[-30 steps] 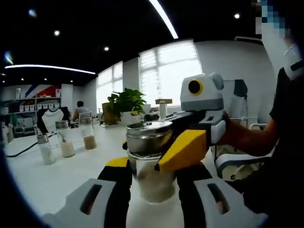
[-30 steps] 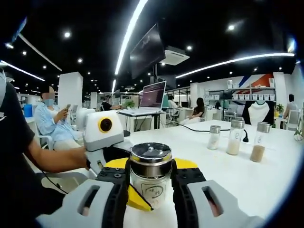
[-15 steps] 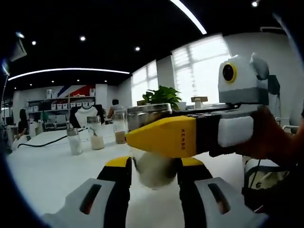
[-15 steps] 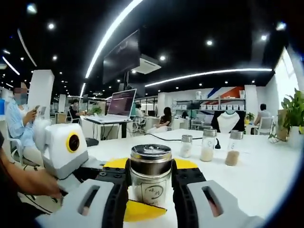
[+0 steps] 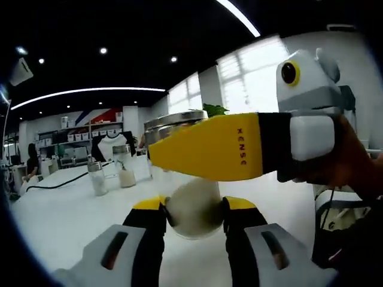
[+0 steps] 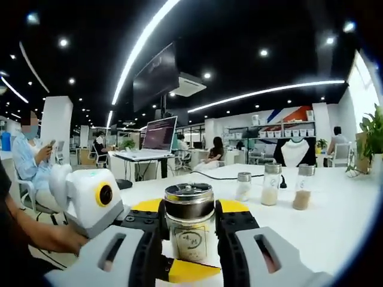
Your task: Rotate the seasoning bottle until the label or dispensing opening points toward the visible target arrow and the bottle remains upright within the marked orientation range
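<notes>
Seasoning bottle (image 6: 190, 230) upright on the white desk (image 6: 335, 221), clamped from both sides: right tongs (image 6: 189, 224) around the neck, left tongs (image 5: 194, 214) around the glass body.

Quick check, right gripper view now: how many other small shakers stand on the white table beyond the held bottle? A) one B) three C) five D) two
B: past the seasoning bottle gripped between the right gripper jaws, three small shakers stand in a row on the white table, each with a metal cap and light or tan contents.
</notes>
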Demonstrator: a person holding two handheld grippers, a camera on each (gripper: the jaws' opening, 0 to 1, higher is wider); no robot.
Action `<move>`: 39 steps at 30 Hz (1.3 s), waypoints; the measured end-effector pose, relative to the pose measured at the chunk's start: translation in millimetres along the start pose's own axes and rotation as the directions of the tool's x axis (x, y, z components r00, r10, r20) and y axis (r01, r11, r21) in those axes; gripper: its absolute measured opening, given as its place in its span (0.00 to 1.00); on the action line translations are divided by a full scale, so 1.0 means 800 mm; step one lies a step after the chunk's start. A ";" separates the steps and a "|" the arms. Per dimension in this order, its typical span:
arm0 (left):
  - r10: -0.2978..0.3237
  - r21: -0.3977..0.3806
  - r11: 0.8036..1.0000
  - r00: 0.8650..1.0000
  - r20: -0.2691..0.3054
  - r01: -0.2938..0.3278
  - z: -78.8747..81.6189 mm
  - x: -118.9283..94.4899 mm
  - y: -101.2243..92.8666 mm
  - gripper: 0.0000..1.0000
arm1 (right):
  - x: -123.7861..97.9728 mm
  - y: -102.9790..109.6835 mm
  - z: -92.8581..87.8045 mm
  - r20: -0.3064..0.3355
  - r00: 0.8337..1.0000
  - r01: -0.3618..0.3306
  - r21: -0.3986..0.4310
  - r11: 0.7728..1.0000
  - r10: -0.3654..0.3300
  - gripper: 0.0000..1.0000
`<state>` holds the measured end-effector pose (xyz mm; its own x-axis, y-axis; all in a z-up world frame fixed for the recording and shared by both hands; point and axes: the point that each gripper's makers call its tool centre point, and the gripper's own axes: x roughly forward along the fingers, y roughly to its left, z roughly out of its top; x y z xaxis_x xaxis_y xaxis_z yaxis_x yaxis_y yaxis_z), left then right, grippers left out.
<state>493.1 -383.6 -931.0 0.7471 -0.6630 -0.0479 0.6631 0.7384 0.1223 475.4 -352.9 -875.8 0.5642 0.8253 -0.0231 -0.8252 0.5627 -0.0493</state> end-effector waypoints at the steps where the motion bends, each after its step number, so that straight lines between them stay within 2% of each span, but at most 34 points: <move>1: -0.009 0.013 1.000 1.000 -0.006 0.009 -0.001 -0.001 -0.001 0.39 | 0.000 0.000 0.000 -0.002 1.000 -0.004 -0.002 1.000 0.004 0.31; 4: -0.052 0.039 0.998 0.998 -0.024 0.053 0.000 -0.003 -0.004 0.39 | -0.003 0.001 -0.001 -0.018 0.999 -0.052 -0.025 0.998 0.051 0.31; 5: -0.082 0.027 0.996 0.996 -0.035 0.082 -0.001 -0.004 -0.006 0.39 | -0.005 0.004 -0.003 -0.033 0.996 -0.089 -0.035 0.995 0.088 0.31; 9: -0.164 0.047 0.985 0.985 -0.051 0.166 -0.002 -0.009 -0.012 0.39 | -0.015 0.012 -0.002 -0.048 0.979 -0.197 0.054 0.979 0.199 0.30; 12: -0.230 0.036 0.972 0.972 -0.054 0.232 0.000 -0.012 -0.019 0.39 | -0.019 0.009 -0.002 -0.051 0.971 -0.230 0.086 0.970 0.234 0.30; 14: -0.251 0.035 0.967 0.966 -0.054 0.253 0.001 -0.012 -0.021 0.39 | -0.021 0.009 -0.002 -0.048 0.967 -0.244 0.109 0.964 0.250 0.30; 17: -0.301 0.017 0.953 0.953 -0.046 0.302 0.001 -0.013 -0.027 0.39 | -0.022 0.013 -0.003 -0.039 0.960 -0.269 0.133 0.954 0.277 0.31; 18: -0.327 0.017 0.945 0.944 -0.048 0.328 0.000 -0.015 -0.031 0.39 | -0.022 0.015 -0.004 -0.036 0.957 -0.281 0.144 0.949 0.289 0.31; 20: -0.359 0.019 0.933 0.932 -0.051 0.360 -0.001 -0.018 -0.037 0.39 | -0.025 0.025 -0.008 -0.043 0.937 -0.332 0.197 0.922 0.347 0.31; 21: -0.384 0.020 0.922 0.921 -0.060 0.386 -0.004 -0.020 -0.043 0.39 | -0.024 0.025 -0.011 -0.050 0.934 -0.338 0.202 0.919 0.354 0.32; 24: -0.410 0.025 0.911 0.909 -0.079 0.413 -0.009 -0.022 -0.047 0.39 | -0.025 0.031 -0.015 -0.074 0.931 -0.339 0.197 0.920 0.358 0.32; 26: -0.391 0.033 0.918 0.917 -0.080 0.395 -0.011 -0.021 -0.045 0.39 | -0.023 0.029 -0.016 -0.080 0.942 -0.304 0.198 0.932 0.325 0.31; 30: -0.350 -0.017 0.937 0.936 -0.024 0.350 -0.002 -0.016 -0.041 0.40 | -0.016 0.028 -0.007 -0.050 0.962 -0.255 0.176 0.951 0.267 0.31; 32: -0.336 -0.014 0.942 0.942 -0.014 0.336 -0.004 -0.015 -0.040 0.40 | -0.013 0.026 -0.006 -0.055 0.967 -0.236 0.169 0.957 0.248 0.31; 35: -0.288 0.000 0.958 0.958 -0.009 0.288 -0.006 -0.012 -0.035 0.41 | -0.009 0.023 -0.007 -0.056 0.974 -0.208 0.164 0.964 0.219 0.31; 39: -0.154 -0.004 0.988 0.988 -0.030 0.153 -0.007 -0.006 -0.021 0.40 | -0.003 0.011 -0.006 -0.038 0.991 -0.123 0.164 0.979 0.131 0.31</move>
<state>478.5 -391.6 -938.6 0.6375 -0.7645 -0.0962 0.7701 0.6284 0.1096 467.0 -350.3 -880.7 0.4518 0.8896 -0.0674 -0.8817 0.4567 0.1184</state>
